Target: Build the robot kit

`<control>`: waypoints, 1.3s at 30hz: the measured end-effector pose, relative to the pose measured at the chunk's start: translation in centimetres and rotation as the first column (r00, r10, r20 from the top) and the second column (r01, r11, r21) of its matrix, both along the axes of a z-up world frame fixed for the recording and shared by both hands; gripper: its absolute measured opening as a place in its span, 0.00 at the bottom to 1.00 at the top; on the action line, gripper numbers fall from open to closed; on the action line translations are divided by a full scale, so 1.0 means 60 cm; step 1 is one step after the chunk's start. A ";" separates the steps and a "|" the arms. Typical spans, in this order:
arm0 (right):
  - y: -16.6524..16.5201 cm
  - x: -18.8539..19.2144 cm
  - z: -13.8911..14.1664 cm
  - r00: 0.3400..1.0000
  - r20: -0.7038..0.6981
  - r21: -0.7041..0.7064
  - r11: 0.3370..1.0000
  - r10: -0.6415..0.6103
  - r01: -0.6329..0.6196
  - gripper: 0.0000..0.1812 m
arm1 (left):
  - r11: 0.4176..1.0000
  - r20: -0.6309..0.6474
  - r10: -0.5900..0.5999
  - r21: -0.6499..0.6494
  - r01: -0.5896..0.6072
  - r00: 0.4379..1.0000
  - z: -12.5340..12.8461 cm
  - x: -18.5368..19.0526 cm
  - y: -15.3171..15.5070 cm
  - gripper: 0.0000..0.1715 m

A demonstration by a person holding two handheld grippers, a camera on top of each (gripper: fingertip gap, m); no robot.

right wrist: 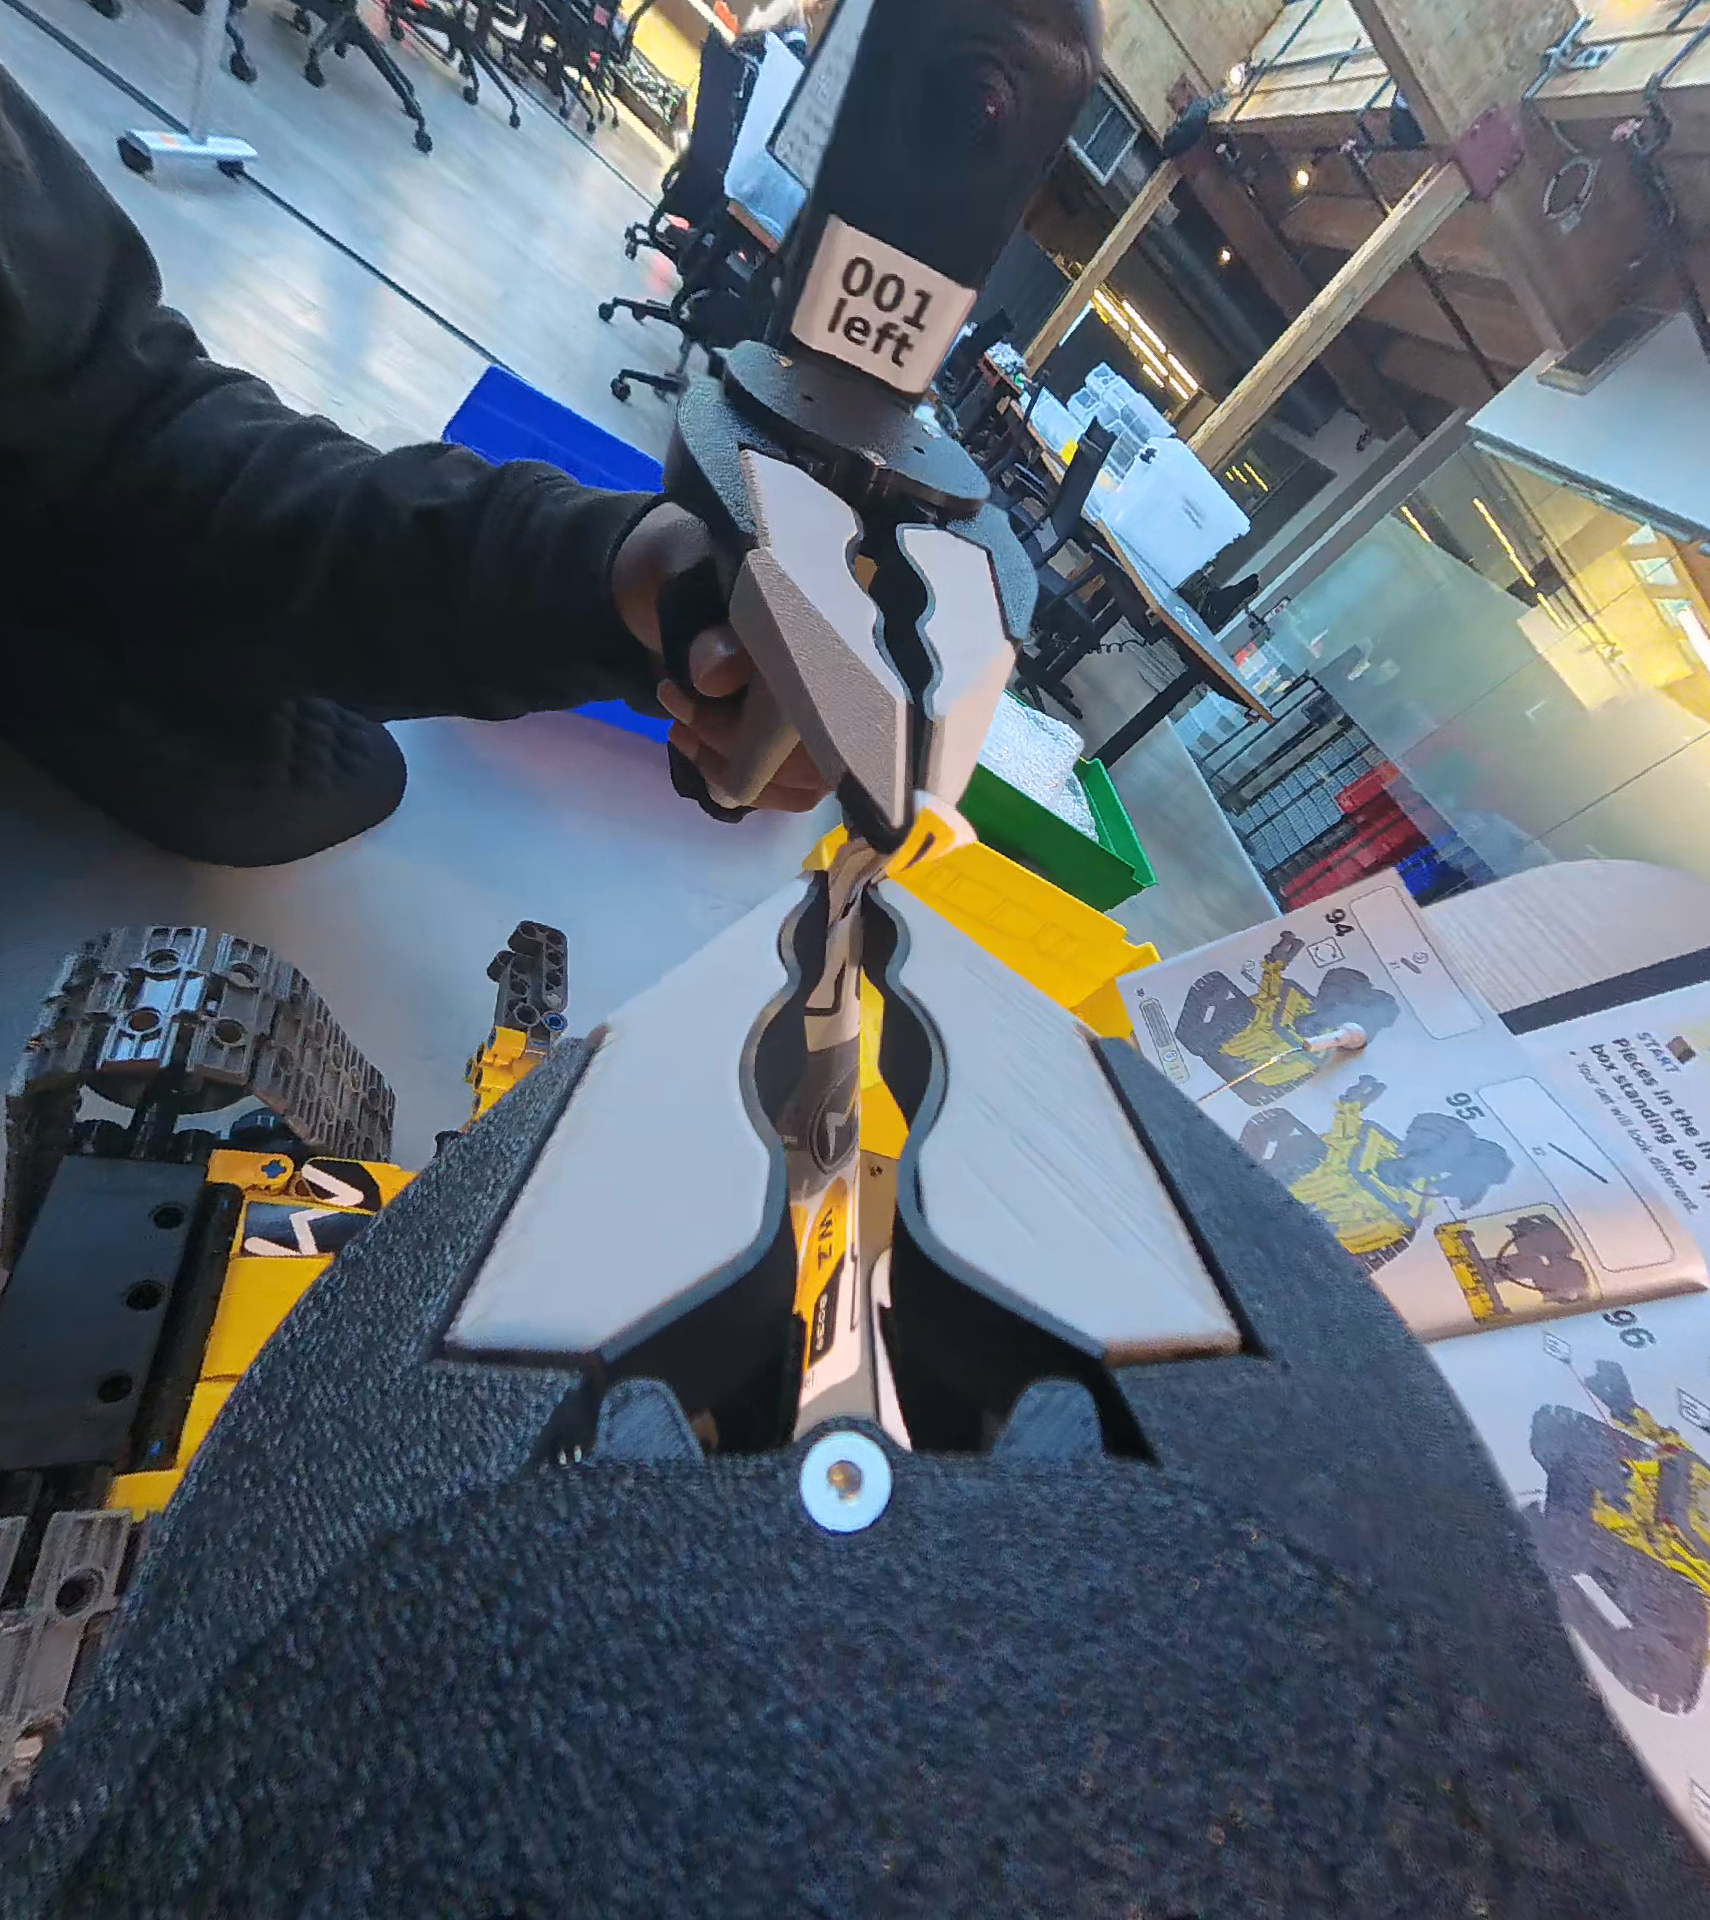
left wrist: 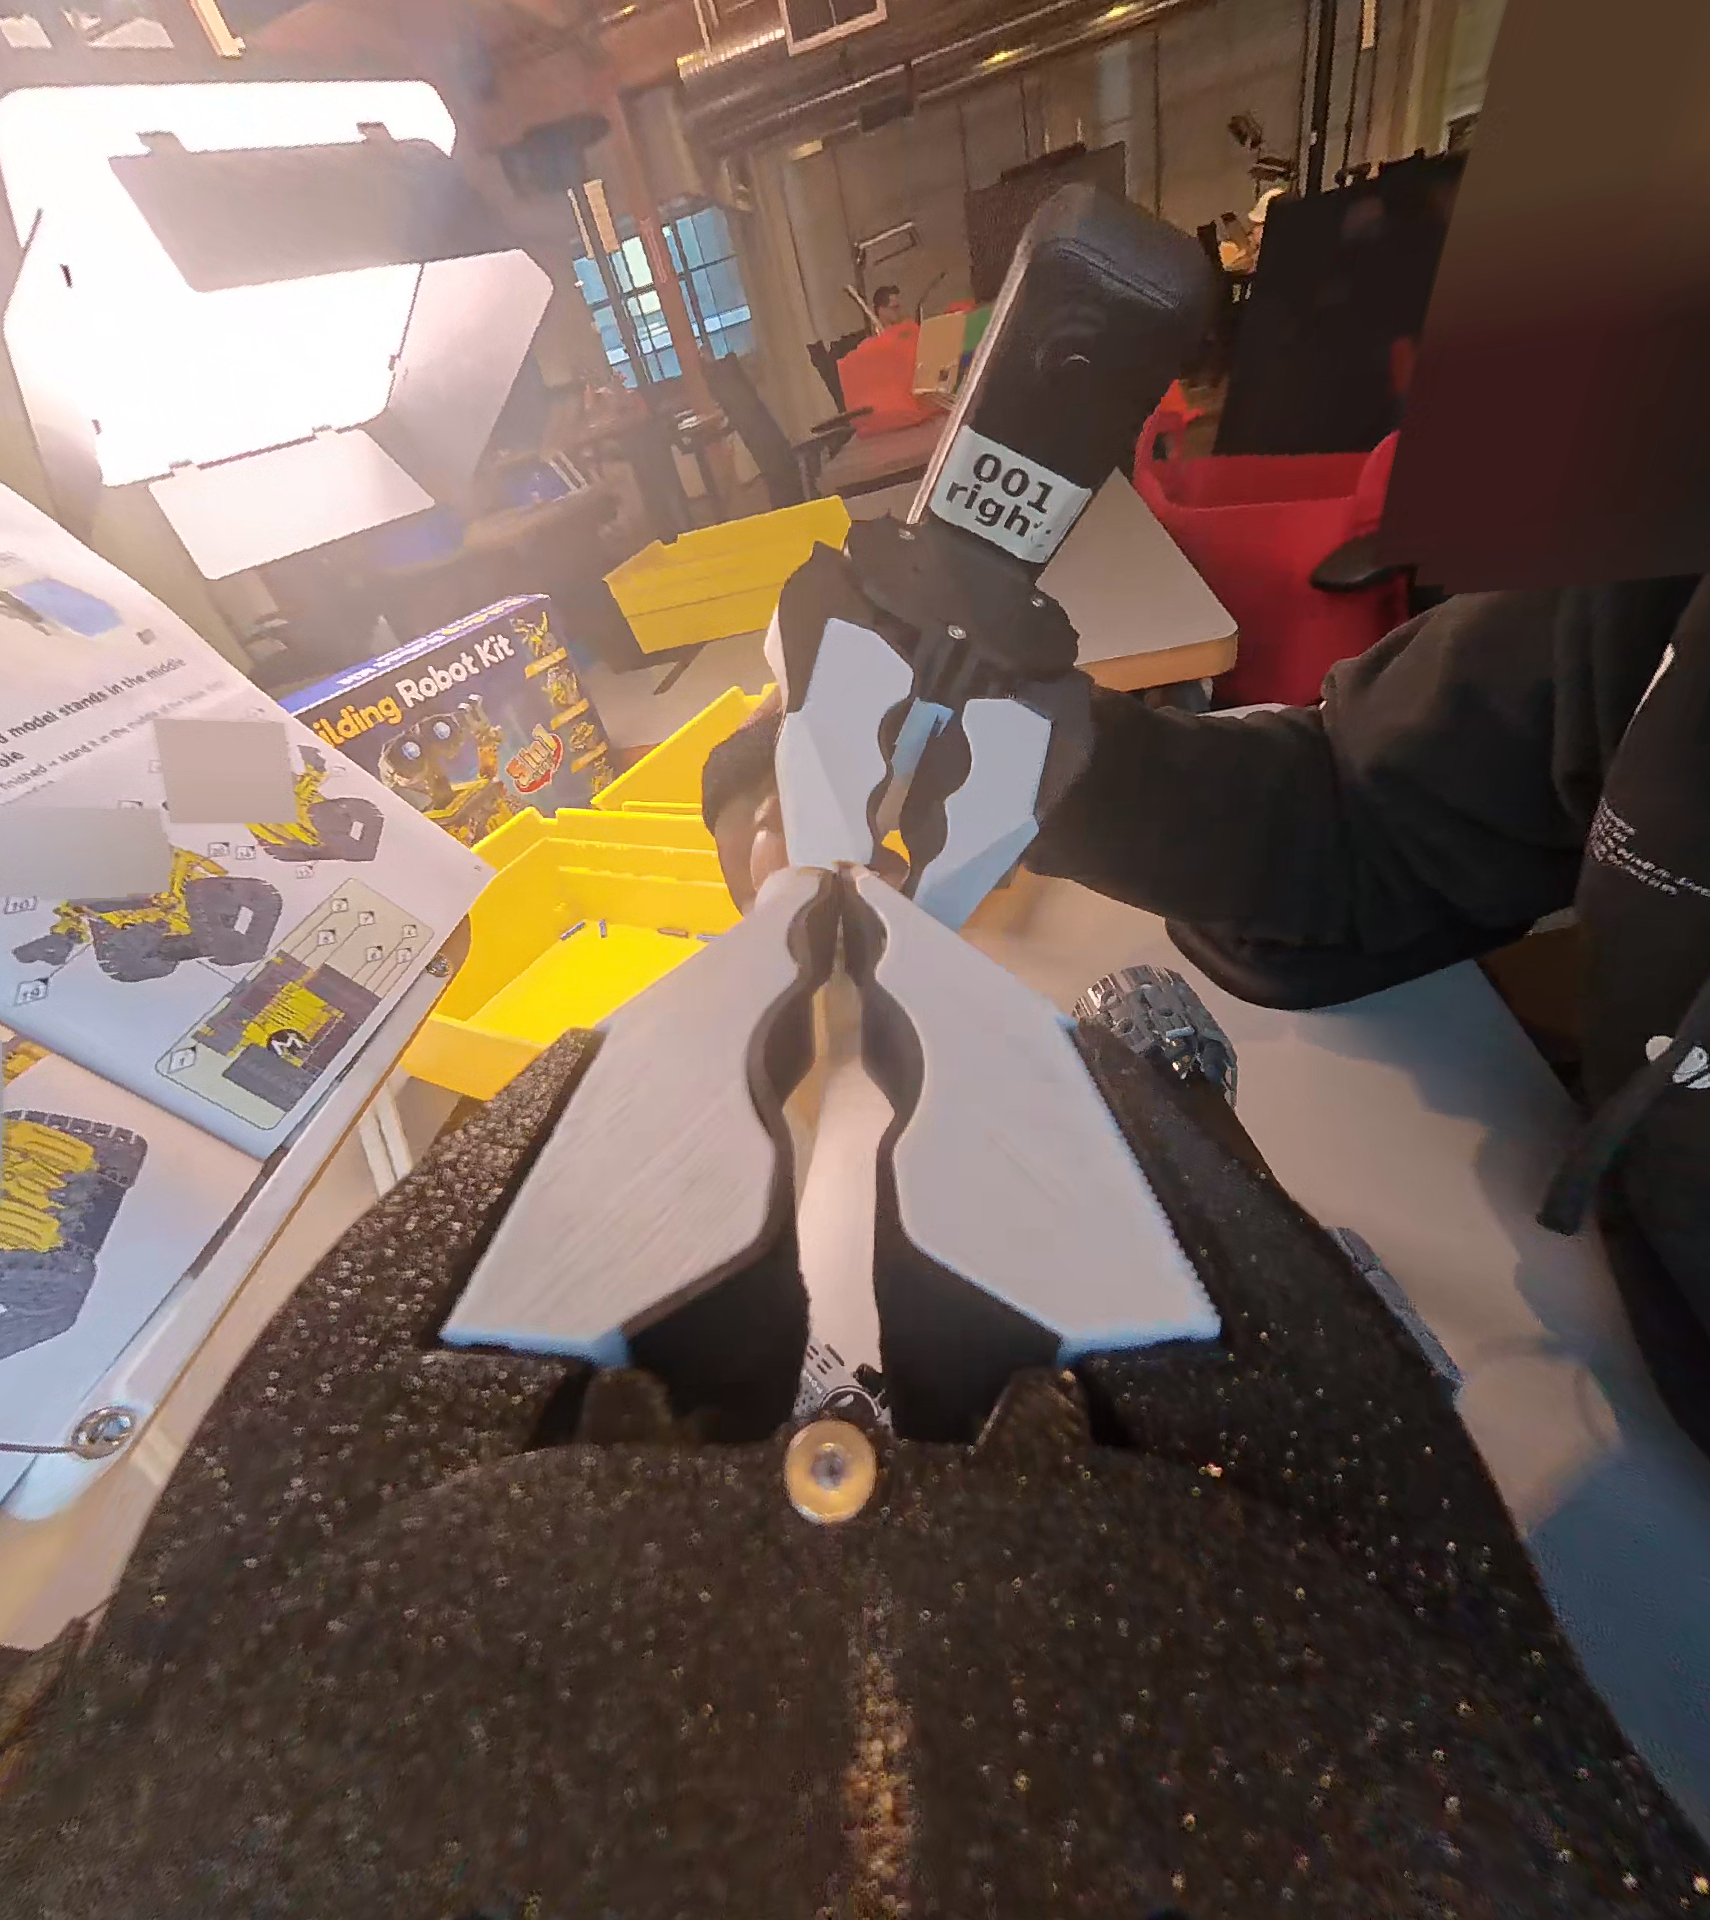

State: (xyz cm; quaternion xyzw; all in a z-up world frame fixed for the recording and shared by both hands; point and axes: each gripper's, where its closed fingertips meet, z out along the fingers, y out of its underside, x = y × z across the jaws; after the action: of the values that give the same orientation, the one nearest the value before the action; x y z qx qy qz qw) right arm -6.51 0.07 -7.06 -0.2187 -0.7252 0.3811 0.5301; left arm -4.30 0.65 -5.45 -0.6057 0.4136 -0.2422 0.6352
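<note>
My left gripper (left wrist: 835,883) is shut on a thin white strip (left wrist: 835,1143) that runs back between its fingers. My right gripper (right wrist: 846,894) is shut on a sticker sheet (right wrist: 830,1174) with yellow and black print. The two grippers meet tip to tip above the table. In the right wrist view the left gripper (right wrist: 892,821) pinches a small yellow and white piece (right wrist: 924,831) at the sheet's far end. In the left wrist view the right gripper (left wrist: 887,883) is closed, with its tips against mine. A yellow and black tracked brick model (right wrist: 155,1247) stands on the table below, to the left.
An open instruction booklet (left wrist: 155,831) lies on a stand; it also shows in the right wrist view (right wrist: 1453,1143). Yellow bins (left wrist: 602,914), a kit box (left wrist: 477,717), a bright light panel (left wrist: 238,291), a red bin (left wrist: 1266,540) and a green bin (right wrist: 1069,821) stand around. A person's black sleeve (left wrist: 1298,810) reaches across the table. Both grippers' tips are close together, under 4 cm apart.
</note>
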 end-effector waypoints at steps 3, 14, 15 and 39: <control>-0.001 -0.002 -0.002 1.000 -0.001 0.022 1.000 -0.012 0.012 0.02 | 0.999 0.028 -0.015 -0.035 0.016 1.000 -0.001 0.002 0.000 0.00; 0.019 0.008 0.007 0.999 0.048 -0.102 0.995 -0.015 0.020 0.10 | 0.999 -0.044 0.032 -0.032 -0.034 0.999 -0.012 -0.007 0.006 0.00; 0.018 0.010 0.014 0.999 0.036 -0.125 0.992 -0.007 0.012 0.09 | 0.999 -0.050 0.037 -0.027 -0.039 0.998 -0.011 -0.009 0.006 0.00; -0.029 0.037 0.011 0.907 0.066 -0.562 0.767 0.417 -0.311 0.00 | 0.992 -0.160 -0.078 0.082 0.092 0.984 -0.023 0.018 -0.037 0.00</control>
State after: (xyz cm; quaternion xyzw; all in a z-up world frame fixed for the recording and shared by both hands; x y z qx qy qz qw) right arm -4.28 -1.69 -6.38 -0.2480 -0.6636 0.6426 0.2920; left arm -3.21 -1.57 -6.81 -0.5757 0.4982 -0.2021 0.6160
